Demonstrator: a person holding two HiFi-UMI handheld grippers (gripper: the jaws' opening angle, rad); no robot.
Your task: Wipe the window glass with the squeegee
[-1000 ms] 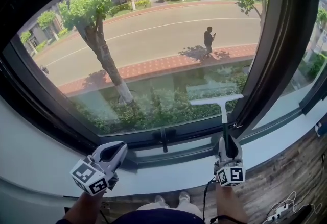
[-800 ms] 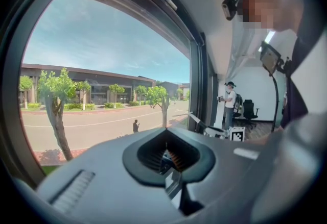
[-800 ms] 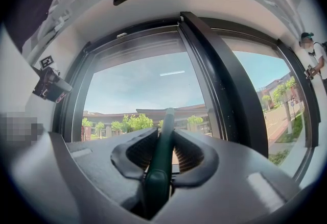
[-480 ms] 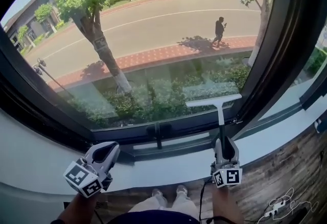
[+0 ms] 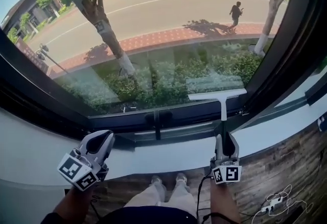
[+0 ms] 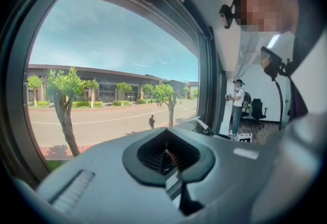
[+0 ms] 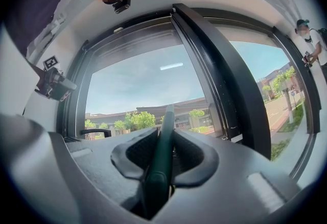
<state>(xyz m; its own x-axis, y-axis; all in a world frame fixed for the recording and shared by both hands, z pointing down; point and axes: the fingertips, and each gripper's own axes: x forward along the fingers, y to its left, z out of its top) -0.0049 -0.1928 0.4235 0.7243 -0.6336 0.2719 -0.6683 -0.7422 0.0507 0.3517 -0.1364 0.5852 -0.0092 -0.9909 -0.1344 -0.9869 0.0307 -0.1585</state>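
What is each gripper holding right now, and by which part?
The right gripper is shut on the squeegee, by the lower end of its dark handle. The left gripper holds nothing, jaws together.

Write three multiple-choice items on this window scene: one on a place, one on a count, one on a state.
1. Where is the squeegee blade?
A. low on the pane's right side
B. at its top left
C. flat on the floor

2. How many pedestrians walk outside?
A. none
B. one
C. three

3. What does the left gripper hold?
A. a cloth
B. the squeegee
C. nothing

Answers: 1 A, the head view shows it there; 2 B, a lone figure on the brick pavement; 3 C, it is shut on nothing, while the right gripper clamps the squeegee.
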